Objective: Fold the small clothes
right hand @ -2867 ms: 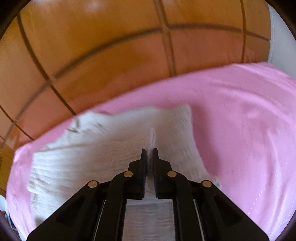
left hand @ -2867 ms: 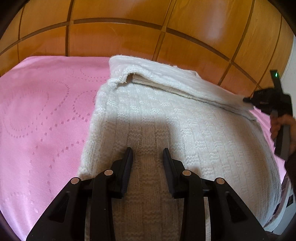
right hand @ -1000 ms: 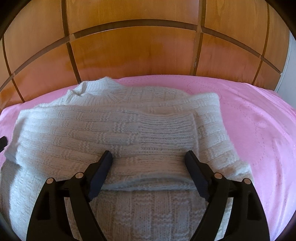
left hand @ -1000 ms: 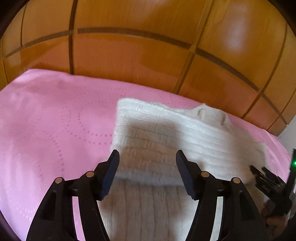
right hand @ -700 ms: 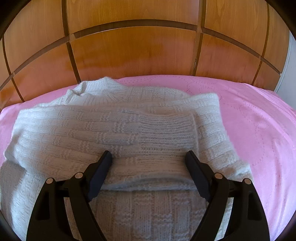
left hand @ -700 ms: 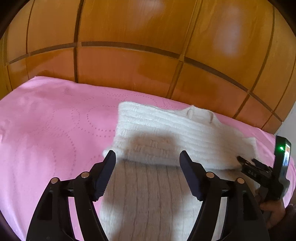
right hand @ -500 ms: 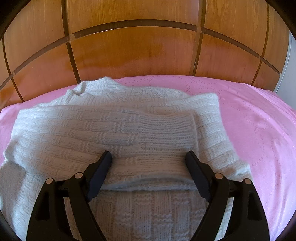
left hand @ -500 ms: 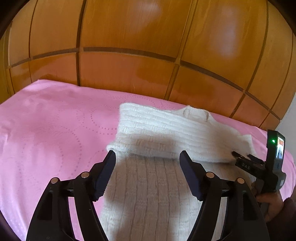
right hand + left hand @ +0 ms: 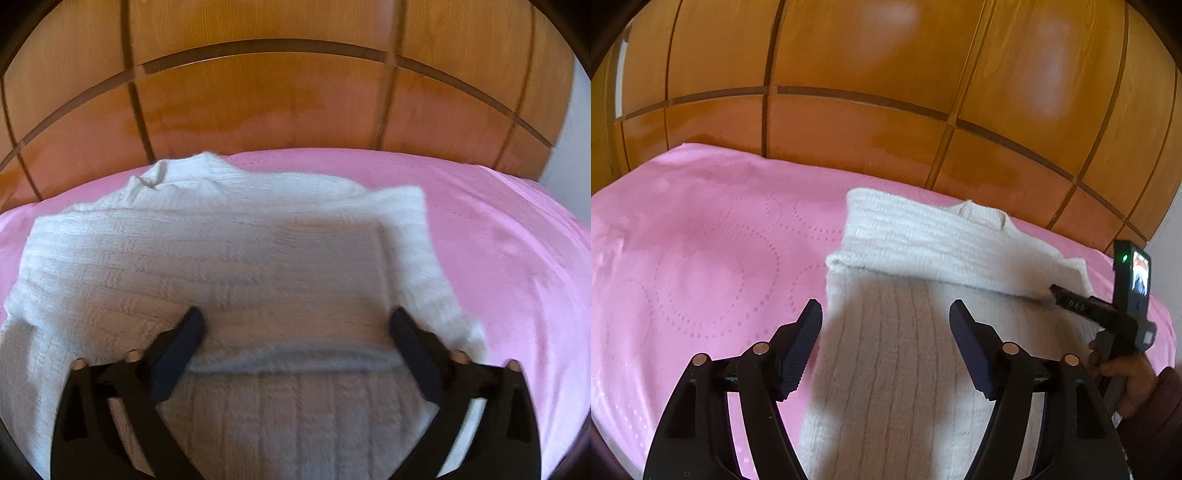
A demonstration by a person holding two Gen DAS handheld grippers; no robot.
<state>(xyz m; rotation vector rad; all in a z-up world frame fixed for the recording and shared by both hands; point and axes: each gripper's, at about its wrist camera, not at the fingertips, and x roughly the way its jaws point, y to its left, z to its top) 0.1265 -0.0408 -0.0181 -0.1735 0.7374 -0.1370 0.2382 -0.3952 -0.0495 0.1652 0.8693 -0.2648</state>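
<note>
A white knitted sweater (image 9: 908, 362) lies flat on the pink bedspread (image 9: 701, 266), with both sleeves folded across its chest (image 9: 934, 243) and the collar at the far end. My left gripper (image 9: 886, 343) is open and empty, hovering above the sweater's lower left part. My right gripper (image 9: 295, 343) is open and empty above the folded sleeve (image 9: 229, 273). The right gripper also shows in the left wrist view (image 9: 1071, 302), held by a hand at the sweater's right edge.
A wooden panelled headboard (image 9: 886, 110) rises behind the bed. Pink bedspread stretches to the left of the sweater and to its right (image 9: 509, 258). A white wall strip (image 9: 569, 147) shows at far right.
Both grippers have let go of the sleeves and opened wide. The left gripper has drawn back and risen. The right view is now blurred from movement.
</note>
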